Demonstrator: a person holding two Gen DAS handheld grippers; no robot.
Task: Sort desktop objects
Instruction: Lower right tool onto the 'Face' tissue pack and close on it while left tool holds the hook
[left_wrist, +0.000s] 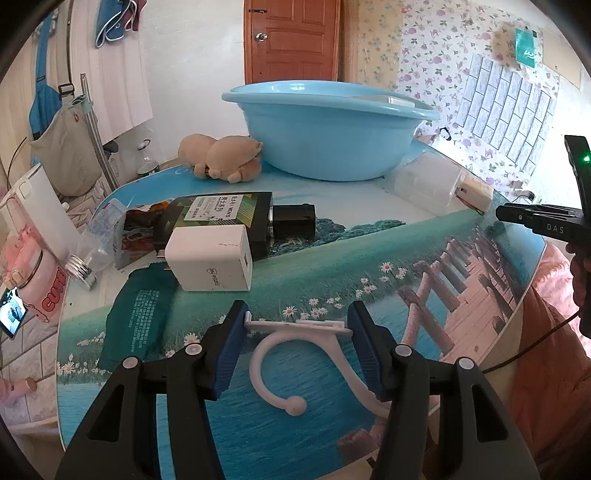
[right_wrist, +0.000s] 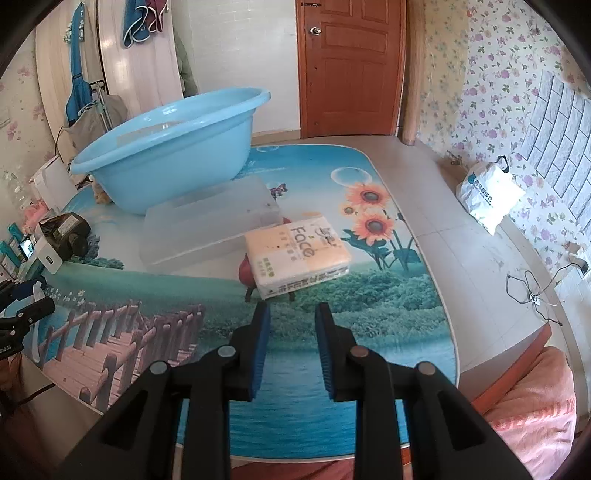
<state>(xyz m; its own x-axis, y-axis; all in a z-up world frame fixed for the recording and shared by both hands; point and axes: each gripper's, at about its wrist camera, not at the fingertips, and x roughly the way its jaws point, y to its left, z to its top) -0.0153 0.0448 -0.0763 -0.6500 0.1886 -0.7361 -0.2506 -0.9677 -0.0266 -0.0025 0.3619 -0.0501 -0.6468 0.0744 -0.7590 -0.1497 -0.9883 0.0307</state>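
My left gripper (left_wrist: 297, 317) is shut on a white plastic hook (left_wrist: 258, 363); its flat top bar is pinched between the blue pads (left_wrist: 231, 350) low over the table. Ahead lie a white charger block (left_wrist: 210, 258), a dark bottle with a black cap (left_wrist: 236, 218), a green packet (left_wrist: 138, 321) and a plush bear (left_wrist: 225, 158). A blue basin (left_wrist: 328, 129) stands at the back and also shows in the right wrist view (right_wrist: 166, 147). My right gripper (right_wrist: 291, 314) is open and empty, just short of a tissue pack (right_wrist: 299, 251).
A clear plastic box (right_wrist: 207, 221) lies between the basin and the tissue pack. A clear bottle with a metal cap (left_wrist: 92, 254) and a pink mug (left_wrist: 33, 266) are at the left. The table's edge (right_wrist: 443, 295) runs along the right, with tiled floor and a white bag (right_wrist: 487, 199) beyond.
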